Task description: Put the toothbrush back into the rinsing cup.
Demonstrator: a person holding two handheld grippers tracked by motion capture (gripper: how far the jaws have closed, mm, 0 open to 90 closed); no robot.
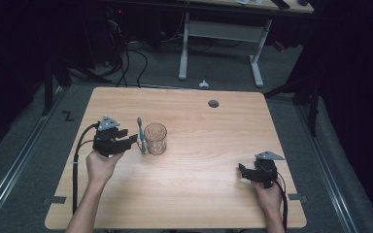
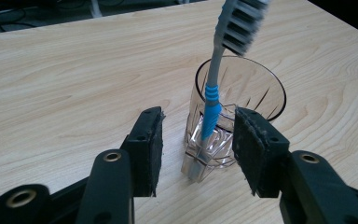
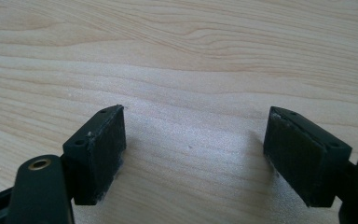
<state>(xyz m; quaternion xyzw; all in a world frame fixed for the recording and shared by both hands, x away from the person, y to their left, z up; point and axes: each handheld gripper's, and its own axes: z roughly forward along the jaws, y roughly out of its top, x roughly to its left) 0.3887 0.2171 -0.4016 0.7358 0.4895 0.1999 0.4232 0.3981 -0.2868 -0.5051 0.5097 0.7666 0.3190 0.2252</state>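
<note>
A clear drinking glass (image 1: 155, 139) (image 2: 242, 98) stands upright on the wooden table (image 1: 199, 194), left of the middle. A grey and blue toothbrush (image 1: 140, 135) (image 2: 210, 105) stands bristles up outside the glass, its handle end on the table and its neck leaning on the near rim. My left gripper (image 1: 132, 141) (image 2: 198, 144) is open, level with the table, one jaw on each side of the toothbrush's lower handle and neither pad touching it. My right gripper (image 1: 243, 172) (image 3: 193, 149) rests open near the table's right front, with bare wood between its jaws.
A dark round grommet (image 1: 213, 103) sits in the table's far side. Beyond the table stand a white desk frame (image 1: 221, 46) and floor cables (image 1: 128, 68). A small white object (image 1: 203, 83) lies on the floor behind the far edge.
</note>
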